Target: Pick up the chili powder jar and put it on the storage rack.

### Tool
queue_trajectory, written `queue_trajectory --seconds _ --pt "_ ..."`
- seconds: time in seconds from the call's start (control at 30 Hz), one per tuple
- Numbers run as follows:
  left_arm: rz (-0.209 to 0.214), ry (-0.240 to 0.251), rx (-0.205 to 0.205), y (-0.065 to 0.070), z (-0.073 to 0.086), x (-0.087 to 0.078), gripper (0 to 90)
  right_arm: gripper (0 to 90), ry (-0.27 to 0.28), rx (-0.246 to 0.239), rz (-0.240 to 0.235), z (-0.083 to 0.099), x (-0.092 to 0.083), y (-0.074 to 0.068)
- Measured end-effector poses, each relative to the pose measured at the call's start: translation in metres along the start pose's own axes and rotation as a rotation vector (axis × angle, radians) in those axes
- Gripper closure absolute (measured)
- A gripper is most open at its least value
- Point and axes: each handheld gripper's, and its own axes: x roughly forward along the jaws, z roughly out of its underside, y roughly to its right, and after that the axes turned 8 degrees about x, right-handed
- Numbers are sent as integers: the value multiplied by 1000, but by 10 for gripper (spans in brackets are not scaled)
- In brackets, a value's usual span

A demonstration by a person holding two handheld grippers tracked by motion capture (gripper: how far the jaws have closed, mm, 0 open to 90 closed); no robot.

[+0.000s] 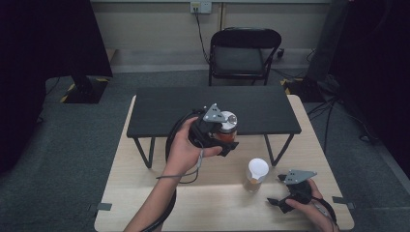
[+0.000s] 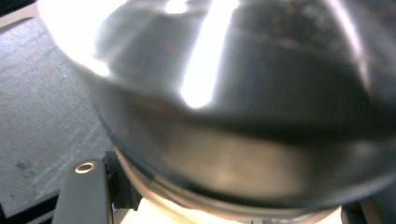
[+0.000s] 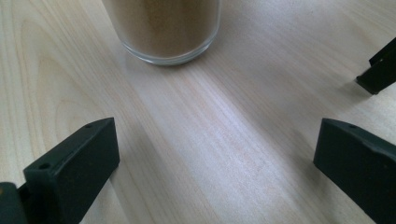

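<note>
The jar (image 1: 225,126) is pinched in the left hand-held gripper (image 1: 227,140) above the black shelf's (image 1: 159,113) front edge, and is best kept level and lowered gently, while the right hand-held gripper (image 1: 276,202) is held spread near the second jar (image 1: 256,175) on the worktop (image 1: 140,193).

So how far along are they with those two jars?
Nothing looks finished. In hand: the left hand-held gripper is shut on a clear glass jar of reddish-brown contents, by the black shelf. Left: the white-lidded glass jar of tan powder stands untouched before the open right hand-held gripper.
</note>
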Motion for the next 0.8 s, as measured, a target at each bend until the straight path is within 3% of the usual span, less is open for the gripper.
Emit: queue_trajectory --seconds 0.43,0.8 --pt "-47 -12 -27 -10 -13 3 309 0 0 0 0 0 0 0" --pt "-94 -22 -72 -17 -13 13 309 0 0 0 0 0 0 0"
